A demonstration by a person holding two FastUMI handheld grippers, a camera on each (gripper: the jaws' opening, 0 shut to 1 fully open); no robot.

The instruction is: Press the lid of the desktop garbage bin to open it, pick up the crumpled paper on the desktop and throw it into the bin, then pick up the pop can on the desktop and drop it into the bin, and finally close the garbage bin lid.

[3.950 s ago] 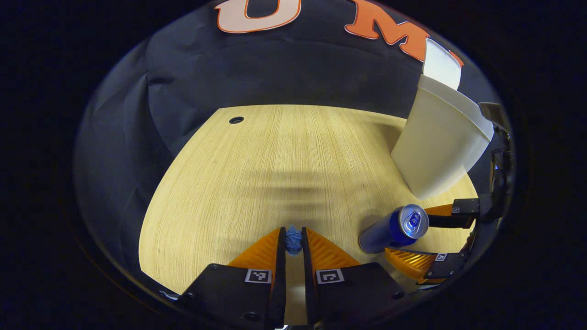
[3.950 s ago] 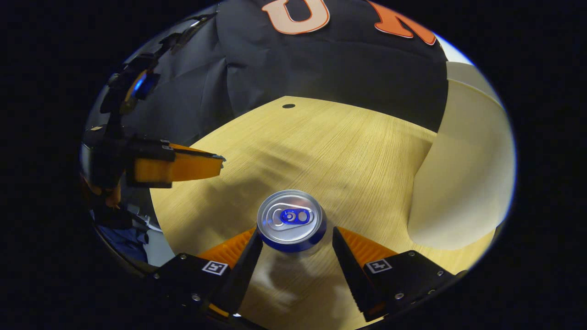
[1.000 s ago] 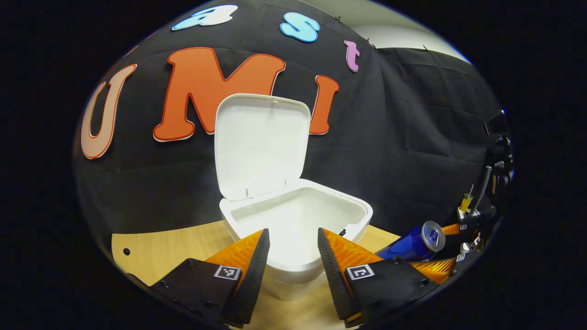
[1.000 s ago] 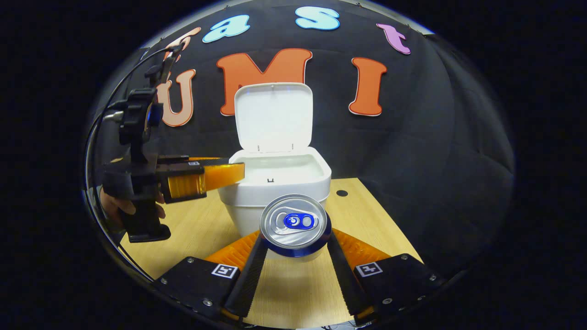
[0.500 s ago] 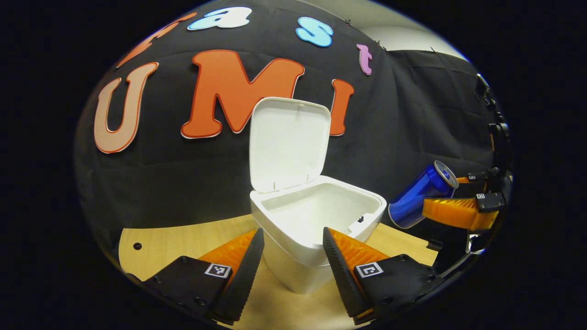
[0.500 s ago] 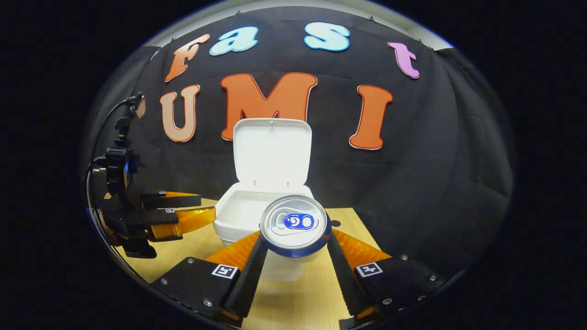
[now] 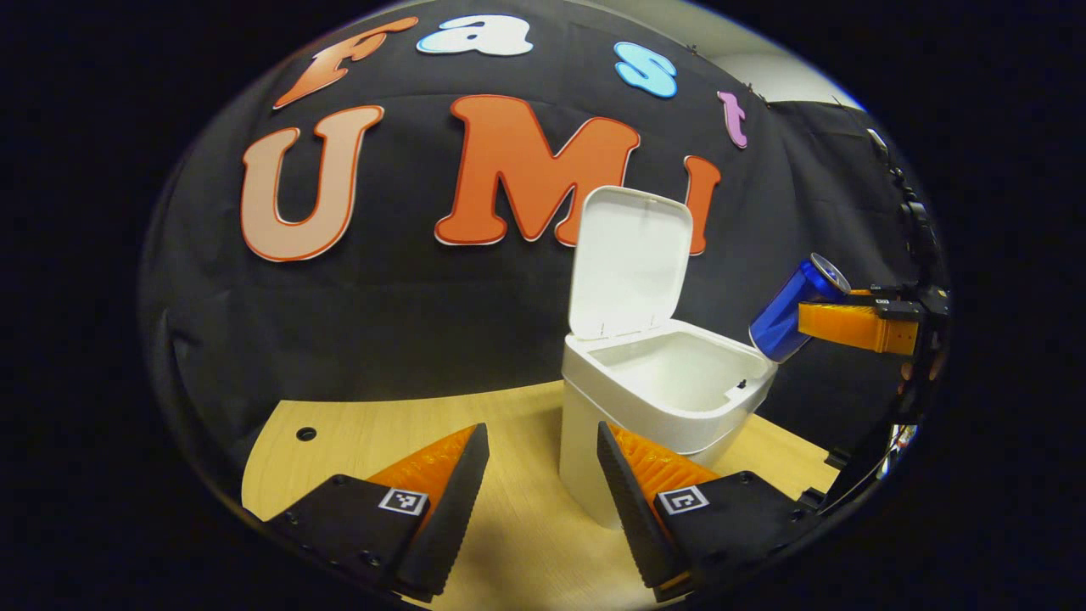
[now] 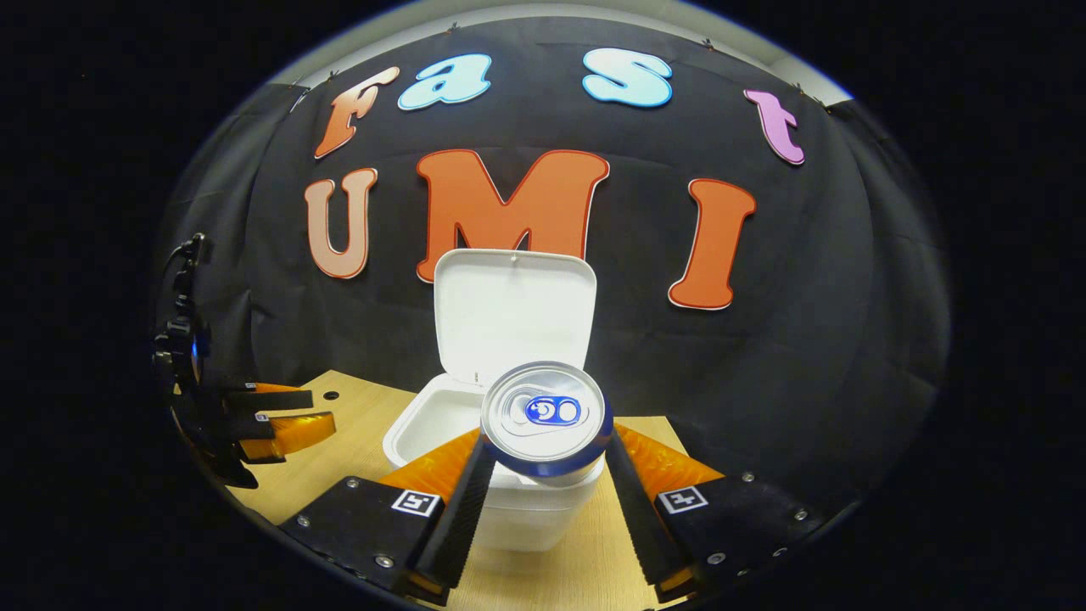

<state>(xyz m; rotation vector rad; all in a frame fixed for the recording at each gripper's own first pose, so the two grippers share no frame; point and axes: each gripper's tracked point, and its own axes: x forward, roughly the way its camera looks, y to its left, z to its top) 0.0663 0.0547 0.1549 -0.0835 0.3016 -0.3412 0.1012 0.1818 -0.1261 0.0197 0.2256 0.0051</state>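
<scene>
In the left gripper view, the left gripper (image 7: 539,475) gapes empty at lower centre; one bin (image 7: 653,407) stands right of centre, lid (image 7: 629,259) raised to receive the single pop can (image 7: 793,310) held at right. In the right gripper view, the right gripper (image 8: 543,475) clamps that can at centre, short of the bin's mouth.

No word, number or brand can be read on any object here. The only signs are small square black-and-white coded markers, one on each black finger mount. The left gripper (image 7: 541,428) bears its near-left marker (image 7: 402,501) and near-right marker (image 7: 684,500). The right gripper (image 8: 550,440) bears a like left-hand marker (image 8: 414,501) and right-hand marker (image 8: 687,498). Their patterns are blocks, not letters. The blue metal pop can (image 8: 545,413) is too small and blurred for any print to be made out.
</scene>
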